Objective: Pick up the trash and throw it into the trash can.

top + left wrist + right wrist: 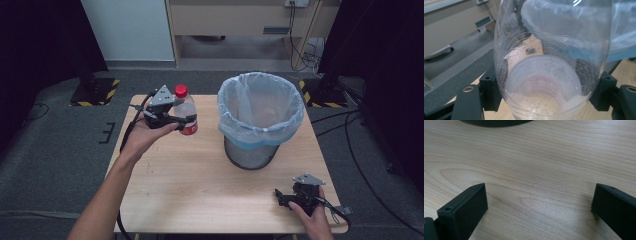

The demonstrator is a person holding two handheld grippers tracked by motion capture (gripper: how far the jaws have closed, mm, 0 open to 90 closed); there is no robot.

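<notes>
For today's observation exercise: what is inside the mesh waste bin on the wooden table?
A pale blue plastic liner lines the dark mesh waste bin and folds over its rim. The liner's upper inside looks empty; its bottom is hidden by the near wall.

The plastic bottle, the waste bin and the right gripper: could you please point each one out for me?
plastic bottle (pixel 186 111), high view, on its clear body below the red cap.
waste bin (pixel 250 152), high view, on its dark mesh wall below the liner.
right gripper (pixel 281 196), high view, between its open jaw tips.
</notes>
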